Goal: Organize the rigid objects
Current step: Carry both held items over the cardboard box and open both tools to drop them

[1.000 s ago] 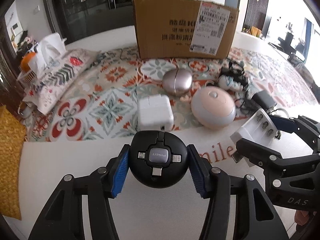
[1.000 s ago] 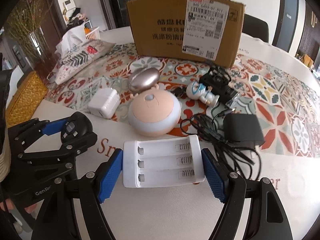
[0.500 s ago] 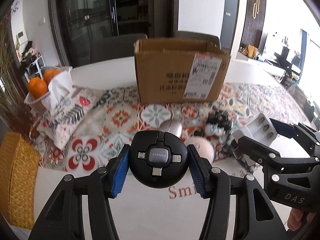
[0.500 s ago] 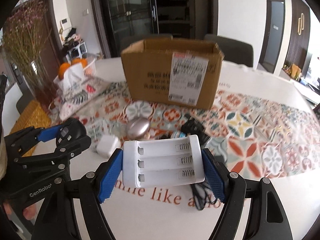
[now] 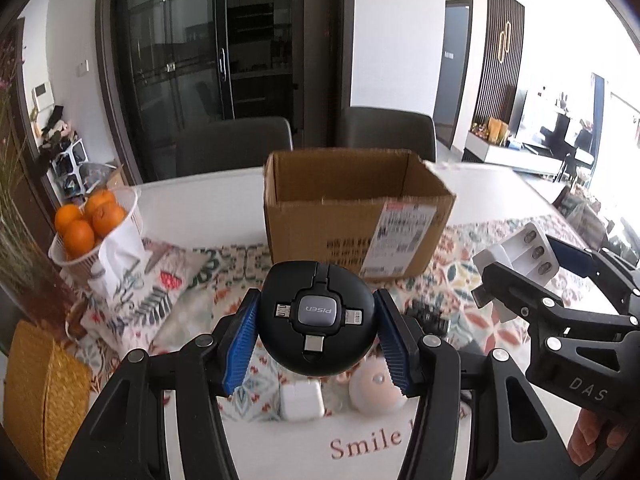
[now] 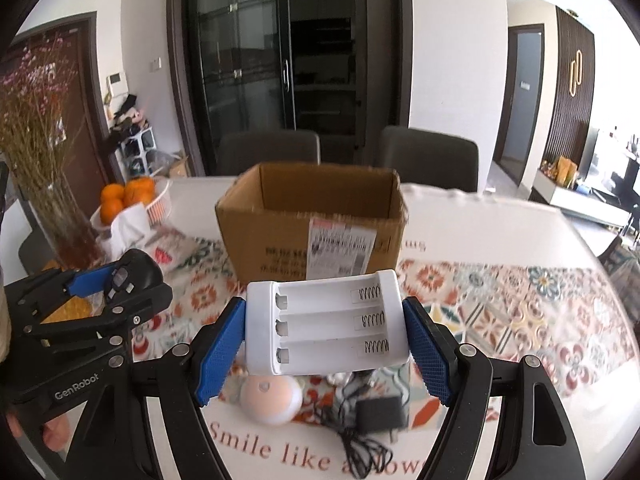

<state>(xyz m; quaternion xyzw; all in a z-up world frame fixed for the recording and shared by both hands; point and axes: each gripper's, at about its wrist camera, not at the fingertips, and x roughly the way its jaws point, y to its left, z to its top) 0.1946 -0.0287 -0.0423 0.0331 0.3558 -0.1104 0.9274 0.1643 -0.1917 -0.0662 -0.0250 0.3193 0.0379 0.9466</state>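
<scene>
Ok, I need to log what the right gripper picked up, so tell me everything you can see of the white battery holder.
The white battery holder is a glossy plastic tray with three parallel slots, all empty, each with a coil spring at its right end and a metal contact at its left. It lies crosswise in the right gripper, open face up, the blue-padded jaws pressing its two short ends. It is held clear of the table, in front of the open cardboard box.

The white charger [image 5: 301, 401] and pink dome [image 5: 374, 392] sit half hidden behind the black cable hub [image 5: 318, 318].
</scene>
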